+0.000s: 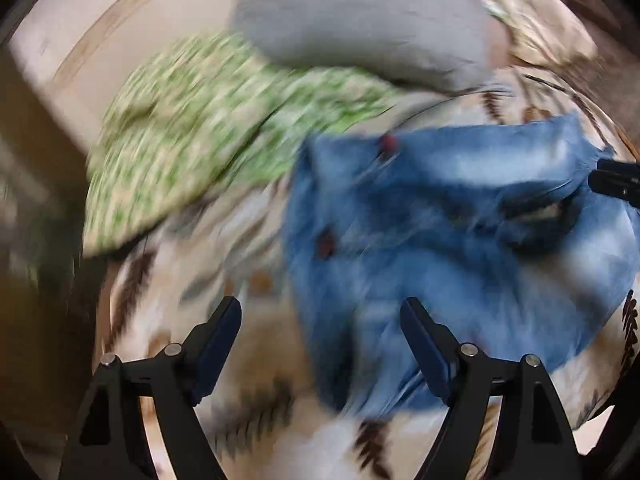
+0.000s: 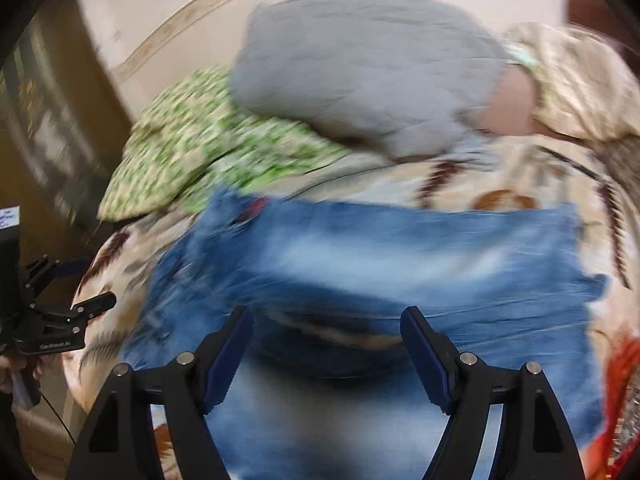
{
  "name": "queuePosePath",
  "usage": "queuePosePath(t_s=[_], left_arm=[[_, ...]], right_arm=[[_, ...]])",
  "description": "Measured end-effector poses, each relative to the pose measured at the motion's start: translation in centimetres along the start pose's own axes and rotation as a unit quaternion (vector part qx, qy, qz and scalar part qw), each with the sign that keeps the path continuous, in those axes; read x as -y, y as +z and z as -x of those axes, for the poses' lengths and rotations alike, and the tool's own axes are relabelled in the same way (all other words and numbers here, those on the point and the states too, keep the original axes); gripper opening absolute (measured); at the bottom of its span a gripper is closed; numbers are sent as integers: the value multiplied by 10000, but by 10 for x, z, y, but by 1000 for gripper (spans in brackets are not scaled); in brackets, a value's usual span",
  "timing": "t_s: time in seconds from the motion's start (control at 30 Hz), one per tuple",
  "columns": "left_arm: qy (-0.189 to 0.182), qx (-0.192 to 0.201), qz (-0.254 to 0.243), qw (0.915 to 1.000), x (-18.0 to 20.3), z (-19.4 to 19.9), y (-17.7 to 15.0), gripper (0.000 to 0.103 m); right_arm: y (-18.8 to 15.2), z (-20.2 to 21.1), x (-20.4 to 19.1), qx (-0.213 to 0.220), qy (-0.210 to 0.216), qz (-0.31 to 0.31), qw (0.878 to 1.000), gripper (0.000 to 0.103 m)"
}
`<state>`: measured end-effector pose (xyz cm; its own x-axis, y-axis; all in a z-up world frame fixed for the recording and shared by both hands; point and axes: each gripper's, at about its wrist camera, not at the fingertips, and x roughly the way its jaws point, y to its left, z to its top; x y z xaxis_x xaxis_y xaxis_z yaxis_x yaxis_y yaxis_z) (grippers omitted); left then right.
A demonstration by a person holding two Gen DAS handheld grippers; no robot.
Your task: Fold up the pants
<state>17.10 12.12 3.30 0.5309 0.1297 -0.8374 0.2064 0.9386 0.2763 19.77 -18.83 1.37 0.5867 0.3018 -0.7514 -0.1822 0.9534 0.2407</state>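
Note:
The pants are blue faded jeans (image 1: 460, 232), lying rumpled and partly folded on a patterned bedspread (image 1: 248, 264). In the left wrist view my left gripper (image 1: 320, 320) is open, its right finger over the jeans' lower left part, holding nothing. The right gripper's tip (image 1: 616, 182) shows at the jeans' right edge. In the right wrist view the jeans (image 2: 400, 264) fill the middle, and my right gripper (image 2: 326, 332) is open just above a fold in them. The left gripper (image 2: 80, 308) appears at the far left, beside the jeans. Both views are motion-blurred.
A green patterned pillow (image 1: 192, 128) and a grey pillow (image 1: 360, 20) lie behind the jeans; they also show in the right wrist view, green (image 2: 200, 140) and grey (image 2: 360, 76). A beige crumpled cloth (image 2: 580, 80) lies at the back right. Red fabric (image 2: 624, 380) lies at the right edge.

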Motion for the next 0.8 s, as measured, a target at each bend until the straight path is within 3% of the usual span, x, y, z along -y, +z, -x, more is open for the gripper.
queuePosePath(t_s=[0.1,0.17,0.37,0.53,0.57,0.6,0.63,0.7,0.8], left_arm=[[-203,-188,473,9985,-23,-9,-34,90],[-340,-261,499,9978,-25,-20,-48,90],[-713,-156,-72,9973,4,-44,-56,90],[-851,-164,-437,9953,25,-63,-50,88],[-852,-209,-466,9951,27,-67,-50,81],[-973,-381,-519,9932,31,-74,-51,40],[-1254,-559,-514,9892,34,-80,-52,17],[-1214,-488,-544,9899,37,-78,-55,16],[-1309,-451,-483,9892,33,-67,-60,15]], right_arm=[[-14,-16,-41,-236,308,433,9983,82],[-29,-23,-66,-414,488,814,9946,82],[-81,-41,-119,-999,833,1690,9770,82],[-117,-76,-140,-1441,723,2043,9655,82],[-118,-81,-140,-1450,684,2036,9658,82],[-120,-88,-140,-1434,637,2027,9666,79],[-121,-91,-140,-1381,604,2015,9678,61],[-120,-93,-141,-1269,714,2012,9687,37],[-120,-82,-149,-1165,830,2228,9643,28]])
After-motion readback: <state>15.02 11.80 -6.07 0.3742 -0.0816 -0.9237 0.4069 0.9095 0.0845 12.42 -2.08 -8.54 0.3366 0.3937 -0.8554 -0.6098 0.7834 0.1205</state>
